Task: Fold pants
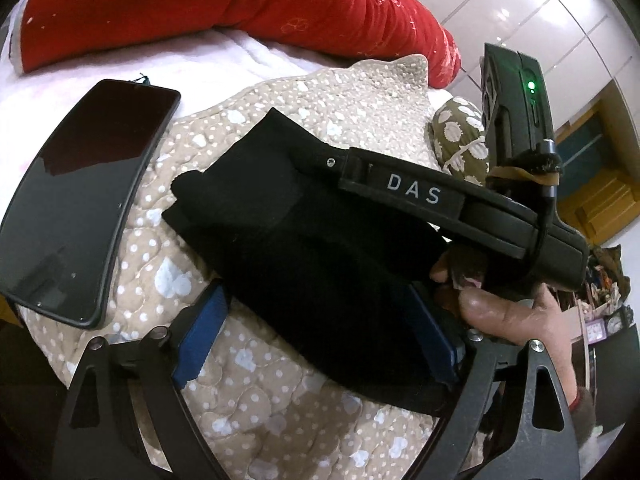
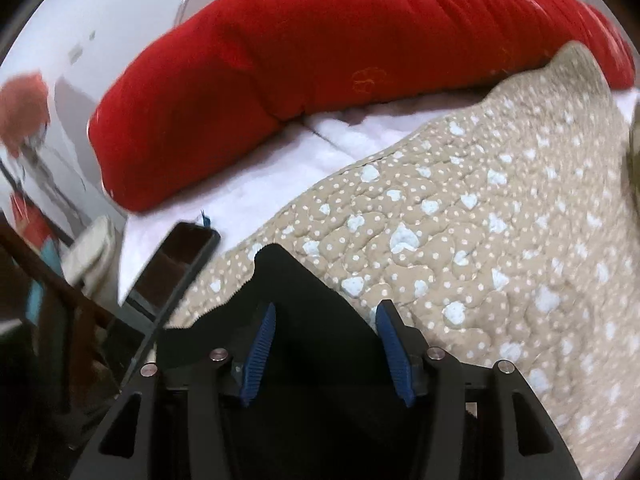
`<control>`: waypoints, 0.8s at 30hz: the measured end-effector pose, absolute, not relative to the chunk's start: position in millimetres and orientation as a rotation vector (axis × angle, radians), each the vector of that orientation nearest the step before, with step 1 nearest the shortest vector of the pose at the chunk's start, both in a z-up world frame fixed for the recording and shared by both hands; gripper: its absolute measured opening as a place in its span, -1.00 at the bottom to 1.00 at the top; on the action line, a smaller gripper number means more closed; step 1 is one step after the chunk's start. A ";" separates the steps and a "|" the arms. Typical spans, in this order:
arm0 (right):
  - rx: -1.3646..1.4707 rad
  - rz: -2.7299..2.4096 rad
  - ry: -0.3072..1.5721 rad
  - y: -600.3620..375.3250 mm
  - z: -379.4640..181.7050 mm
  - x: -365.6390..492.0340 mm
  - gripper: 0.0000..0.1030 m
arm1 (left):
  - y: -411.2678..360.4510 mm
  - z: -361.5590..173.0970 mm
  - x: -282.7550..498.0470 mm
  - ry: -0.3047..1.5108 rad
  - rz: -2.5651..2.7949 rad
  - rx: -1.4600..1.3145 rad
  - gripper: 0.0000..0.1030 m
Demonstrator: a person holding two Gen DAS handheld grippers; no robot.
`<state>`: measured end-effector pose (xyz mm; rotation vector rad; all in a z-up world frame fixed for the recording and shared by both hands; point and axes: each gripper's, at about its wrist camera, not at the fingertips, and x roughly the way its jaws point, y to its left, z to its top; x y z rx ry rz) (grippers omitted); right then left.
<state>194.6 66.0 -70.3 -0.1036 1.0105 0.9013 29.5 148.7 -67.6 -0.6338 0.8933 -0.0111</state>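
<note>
**Entry: black pants, folded bundle on the quilt, fold nearly finished**

Item one, the pants (image 1: 304,264): I am seeing them lying as a compact black bundle on the dotted beige quilt (image 1: 248,384), just beside a dark phone (image 1: 80,204) that is resting partly on the quilt and partly on the white sheet (image 1: 224,56). I am judging the main folding as done, since the cloth is already stacked in layers; what is remaining looks like a last tuck or flattening and then letting go.

Item two, the left gripper (image 1: 316,340): I am holding its jaws wide apart, straddling the bundle. The blue pads (image 1: 198,340) are standing clear on the near side; whether the far pad is pressing the cloth I cannot tell, so I am counting nothing as gripped.

Item three, the right gripper (image 2: 326,350): its jaws are standing about half open over the black cloth (image 2: 316,292), and the pads are not pinching it. In the left view the hand (image 1: 516,320) carrying this tool is showing just beside the bundle.

Item four, surroundings: a long red cushion (image 2: 320,60) is lying along the far side of the bed, well apart from the pants.

Containers: none are showing in either view, so I am listing no contents.
</note>
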 end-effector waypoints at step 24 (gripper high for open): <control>0.407 0.354 0.743 -237.8 -7.3 57.8 -0.80 | -57.0 -32.4 -14.1 0.872 -0.458 -0.048 -0.59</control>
